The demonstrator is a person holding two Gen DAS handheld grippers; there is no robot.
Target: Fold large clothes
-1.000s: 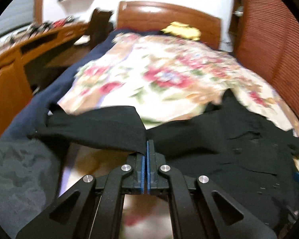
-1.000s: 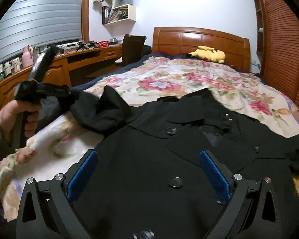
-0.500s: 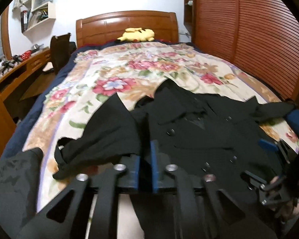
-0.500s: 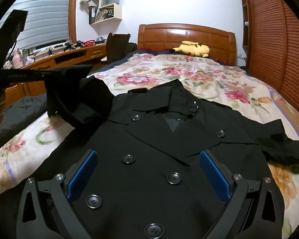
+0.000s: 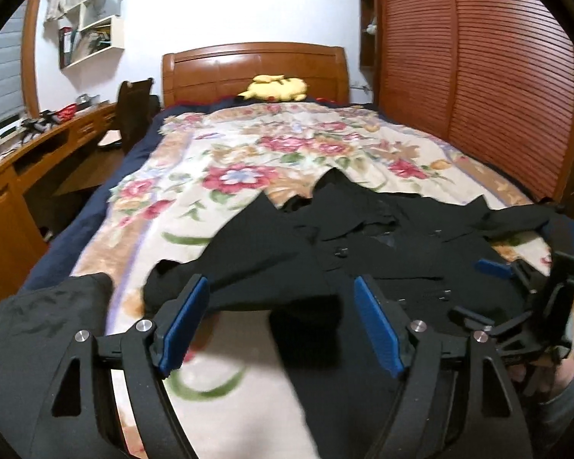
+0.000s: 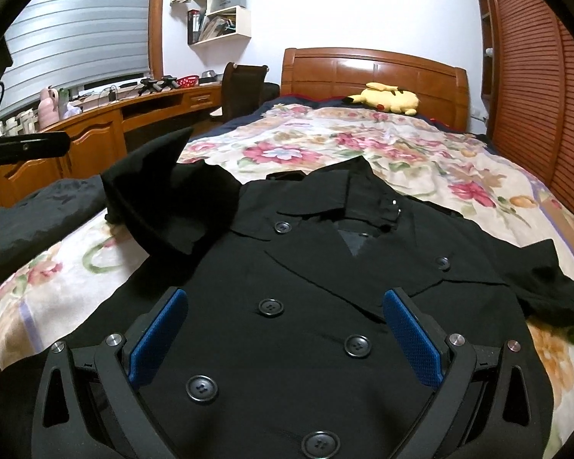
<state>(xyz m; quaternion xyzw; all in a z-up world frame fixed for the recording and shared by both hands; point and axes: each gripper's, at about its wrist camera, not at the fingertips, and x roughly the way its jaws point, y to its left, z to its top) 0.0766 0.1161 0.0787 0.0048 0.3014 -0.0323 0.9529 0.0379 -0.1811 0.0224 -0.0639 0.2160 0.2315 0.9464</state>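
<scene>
1. On the floral bedspread (image 6: 363, 141), near the foot of the bed, the black double-breasted coat with dark round buttons (image 6: 287, 306) lies front up, collar toward the wooden headboard (image 6: 375, 72).

2. Its left sleeve (image 5: 248, 267) is thrown loosely inward across the chest, bunched and peaked rather than flat. I judge this the main risk: my left fingers (image 5: 279, 325) have just been opening, and the cloth now lies free between and just beyond them, unpinched, so the sleeve could slump back off the body or set in a crooked crease.

3. My right fingers (image 6: 283, 340) stand wide too, hovering over the buttoned front with nothing clamped; the button rows sit between the blue pads (image 6: 409, 340).

4. The other sleeve (image 6: 547, 290) trails out toward the bed's edge. Dragging the body could pull it off square.

5. A second dark garment (image 6: 30, 225) lies heaped just beside the coat; a careless grab might catch both.
</scene>
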